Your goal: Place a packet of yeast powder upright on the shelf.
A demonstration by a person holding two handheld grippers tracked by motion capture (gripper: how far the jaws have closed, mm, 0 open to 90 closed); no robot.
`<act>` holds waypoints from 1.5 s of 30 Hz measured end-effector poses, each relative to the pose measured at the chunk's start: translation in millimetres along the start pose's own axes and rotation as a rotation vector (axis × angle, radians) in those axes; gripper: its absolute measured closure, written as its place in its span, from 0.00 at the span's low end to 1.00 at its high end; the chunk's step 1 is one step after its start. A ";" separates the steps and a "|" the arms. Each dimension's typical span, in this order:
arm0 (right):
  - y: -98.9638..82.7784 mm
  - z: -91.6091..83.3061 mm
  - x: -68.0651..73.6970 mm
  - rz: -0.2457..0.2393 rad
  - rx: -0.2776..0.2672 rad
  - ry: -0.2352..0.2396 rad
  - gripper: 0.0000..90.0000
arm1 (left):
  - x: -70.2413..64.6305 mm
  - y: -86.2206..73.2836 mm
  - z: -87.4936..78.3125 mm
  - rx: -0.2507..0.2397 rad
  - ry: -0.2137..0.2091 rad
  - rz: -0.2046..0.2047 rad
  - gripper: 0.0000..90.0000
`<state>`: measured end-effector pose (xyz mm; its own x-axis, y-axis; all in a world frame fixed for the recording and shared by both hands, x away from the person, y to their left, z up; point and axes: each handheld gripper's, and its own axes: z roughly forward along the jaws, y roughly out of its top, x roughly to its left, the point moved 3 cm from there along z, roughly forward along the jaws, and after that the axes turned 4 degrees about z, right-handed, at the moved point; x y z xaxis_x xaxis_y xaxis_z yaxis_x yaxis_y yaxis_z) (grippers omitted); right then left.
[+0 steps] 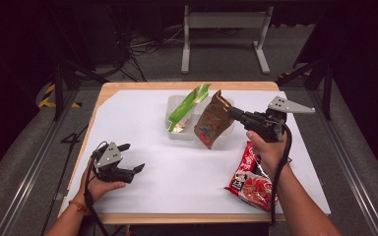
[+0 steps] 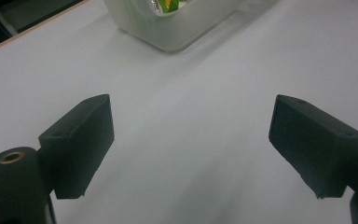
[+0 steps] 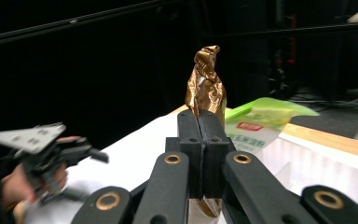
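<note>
Right gripper (image 1: 232, 113) sits at 2 o'clock on the table (image 1: 187, 177), your hand on its handle. Its jaws are pinched tight on the top edge of a gold snack bag (image 1: 212, 120). In the right gripper view the crumpled foil of the gold snack bag (image 3: 206, 88) sticks up past the closed tips. Bag hangs over the near rim of the clear tub (image 1: 177, 104) at 12 o'clock; can't tell if its bottom touches anything. Green bag (image 1: 186, 109) stands tilted in the tub, just left of the gold one. Red noodle pack (image 1: 250, 177) lies flat at 4 o'clock under your right forearm. Left gripper (image 1: 130, 160) rests at 8 o'clock, jaws spread wide, nothing between them, over bare white table.
</note>
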<state>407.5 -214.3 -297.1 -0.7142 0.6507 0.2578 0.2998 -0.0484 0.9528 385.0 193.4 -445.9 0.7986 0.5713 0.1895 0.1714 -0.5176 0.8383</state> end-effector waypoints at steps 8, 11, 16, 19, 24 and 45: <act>0.7 23.3 -8.0 0.045 -0.032 -0.084 1.00 | -0.1 0.6 -1.0 -0.009 0.001 0.002 0.17; -1.4 34.1 -11.5 0.064 -0.035 -0.124 1.00 | -0.4 0.7 -0.9 -0.010 0.000 0.003 0.17; -3.1 48.2 -16.1 0.081 -0.048 -0.187 1.00 | -0.5 0.6 -0.5 -0.008 -0.007 0.005 0.17; -5.2 57.2 -18.8 0.077 -0.063 -0.242 1.00 | -0.5 0.3 -0.1 -0.006 -0.011 0.005 0.17; -11.9 71.8 -18.5 0.057 -0.070 -0.268 1.00 | 0.2 -0.3 -0.1 -0.005 -0.012 0.006 0.17; -40.5 87.1 -26.2 0.010 0.055 -0.224 0.98 | -0.5 -0.5 1.1 0.002 -0.020 0.012 0.16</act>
<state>469.2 -163.4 -356.4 -0.5548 0.8026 0.2193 0.3446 -0.0183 0.9386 385.2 192.7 -447.0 0.8122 0.5518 0.1891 0.1628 -0.5257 0.8349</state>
